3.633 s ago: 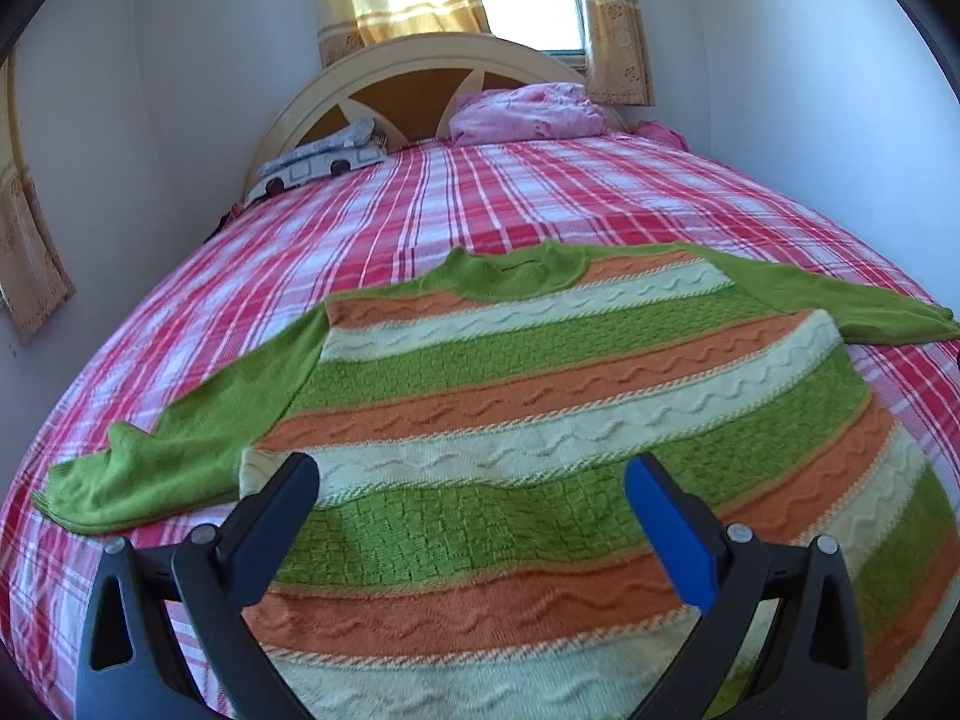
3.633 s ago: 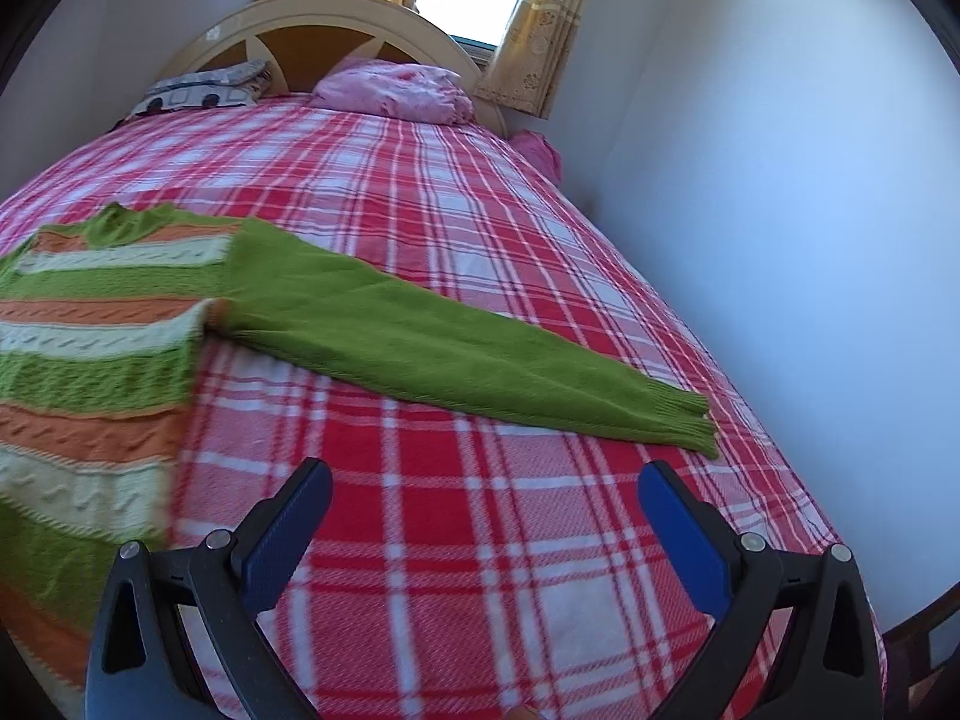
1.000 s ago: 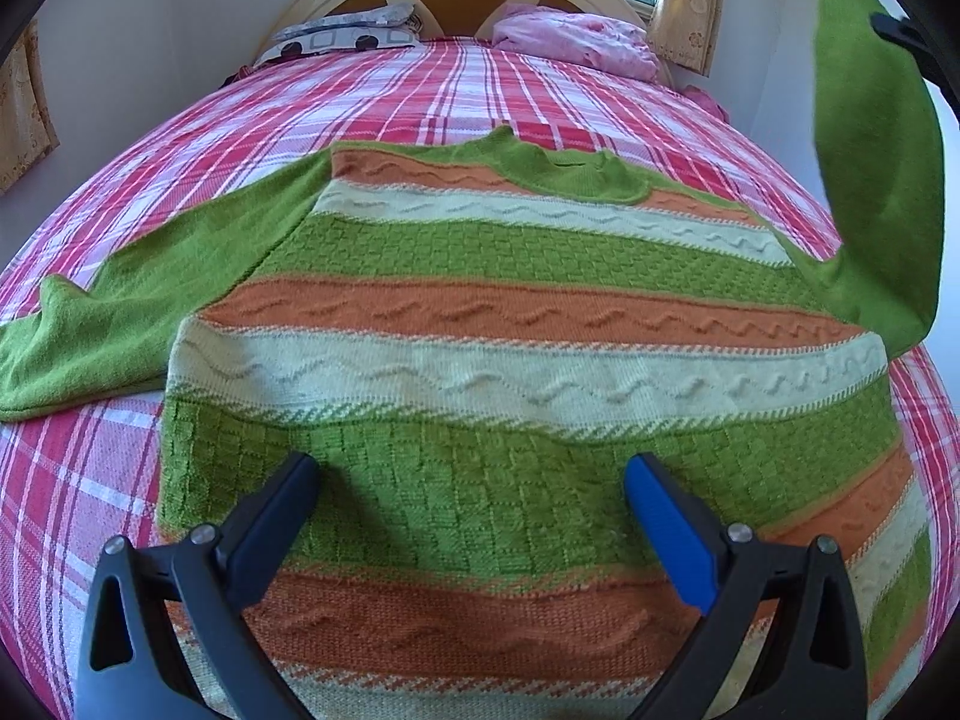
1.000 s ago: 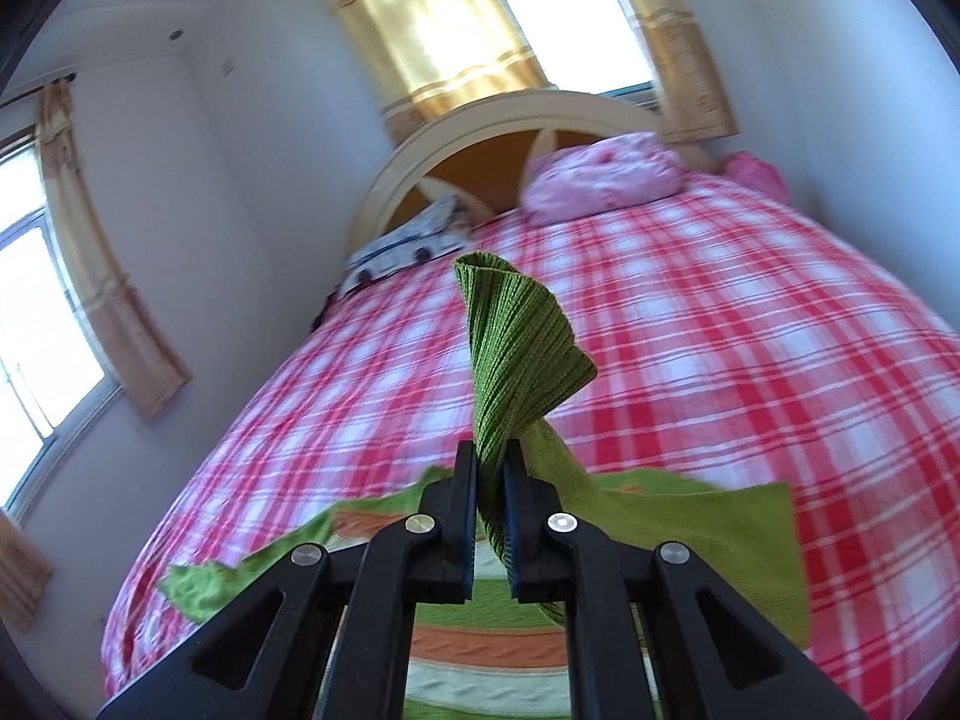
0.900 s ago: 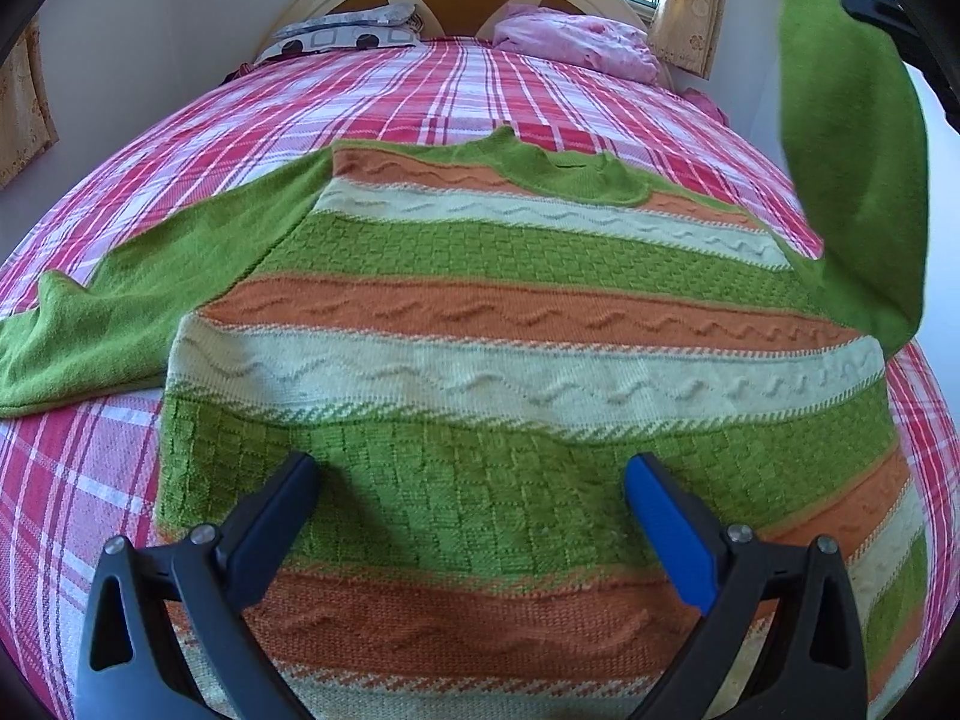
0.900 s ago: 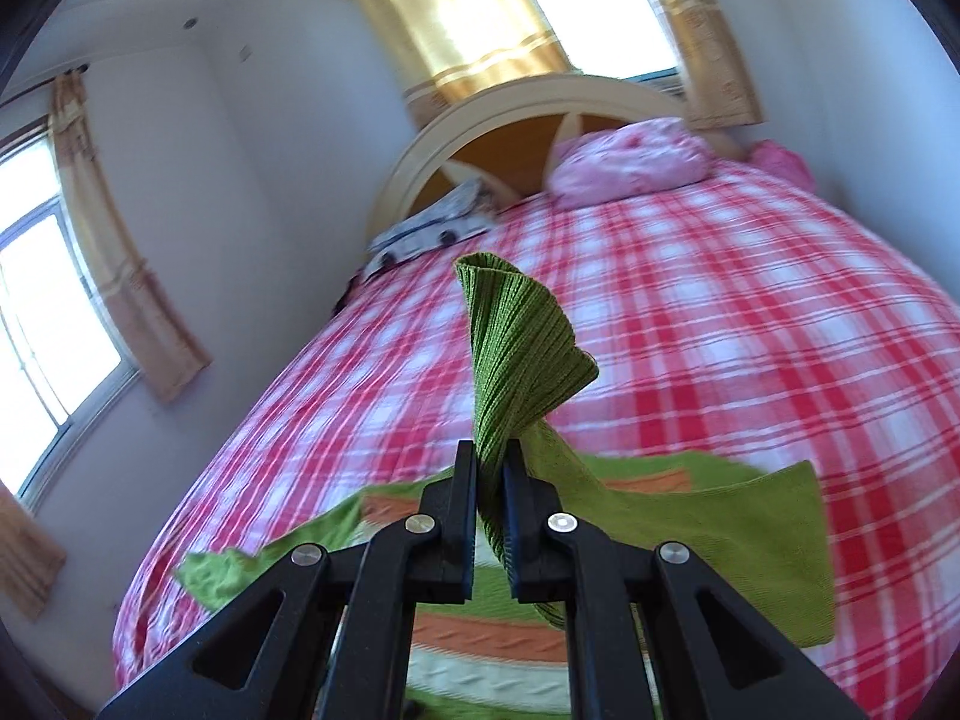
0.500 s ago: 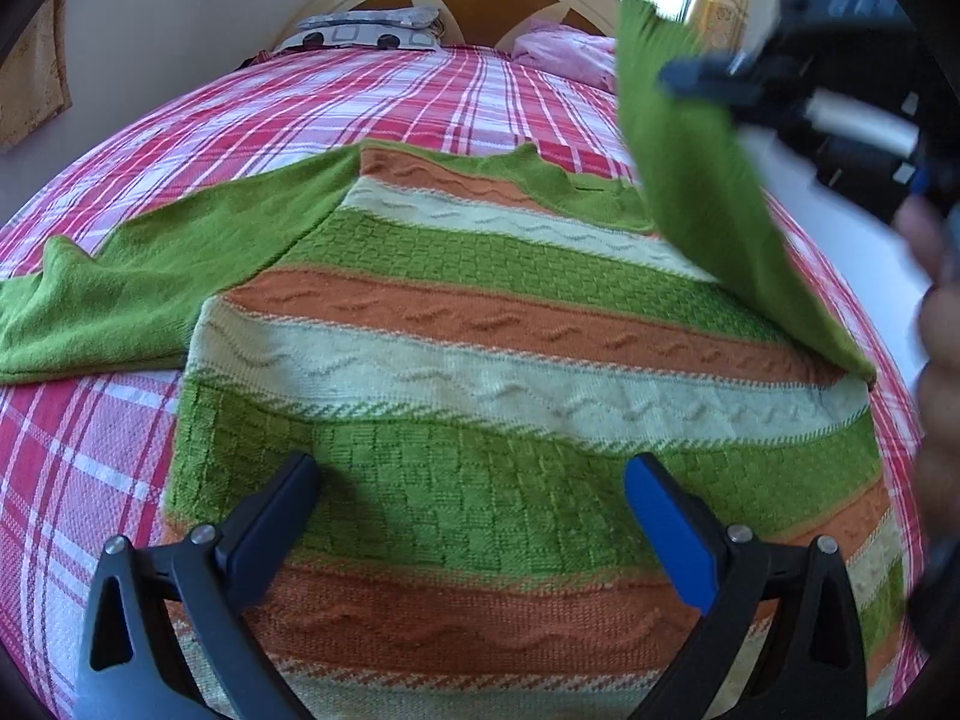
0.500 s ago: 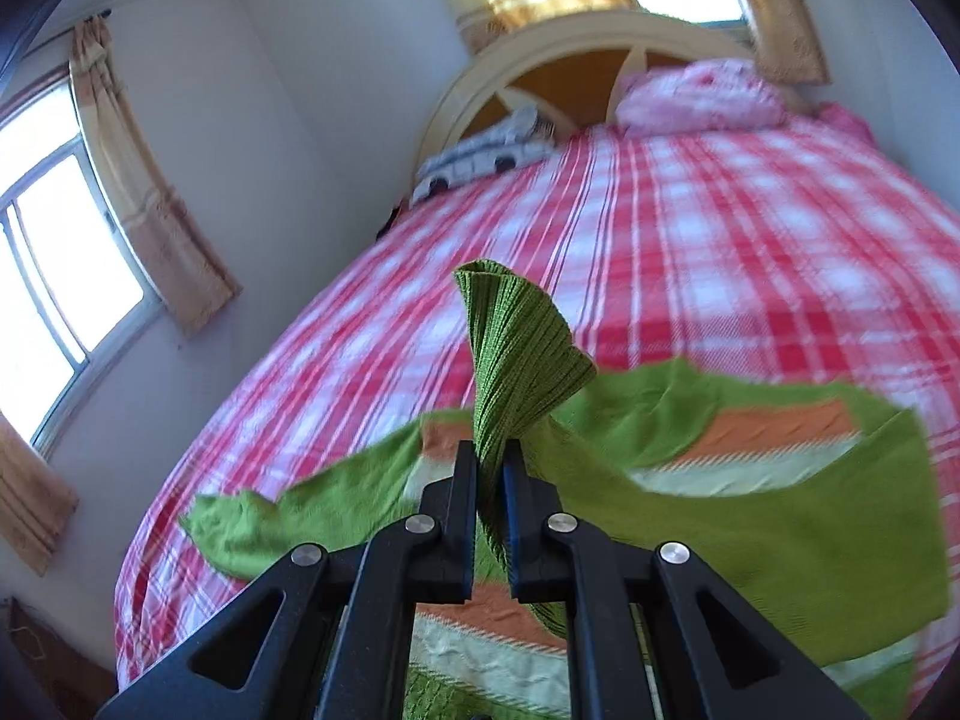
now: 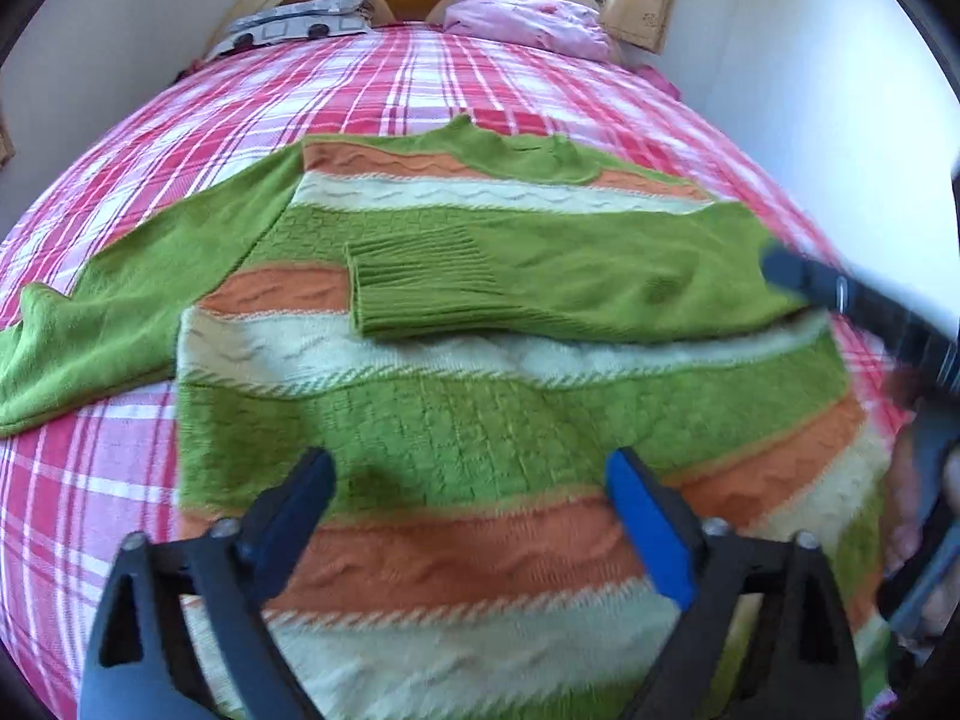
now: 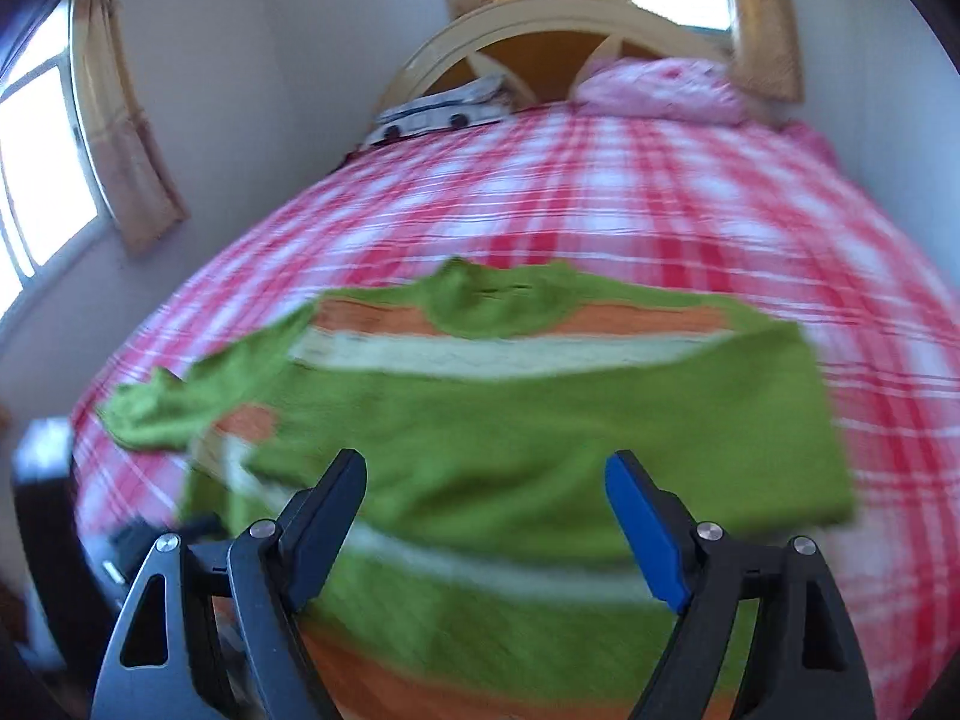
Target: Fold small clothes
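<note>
Striped sweater (image 9: 480, 432) on plaid bed (image 9: 90, 480), ribbed cuff (image 9: 420, 282) sharp only in left view, left gripper (image 9: 468, 498) closing yet apart, empty, angled down, right gripper (image 10: 486, 510) opening, seemingly empty.

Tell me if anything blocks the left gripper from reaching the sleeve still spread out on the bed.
Nothing visible does. The left gripper hangs open over the sweater; the flat sleeve lies uncovered on the bedspread.
</note>
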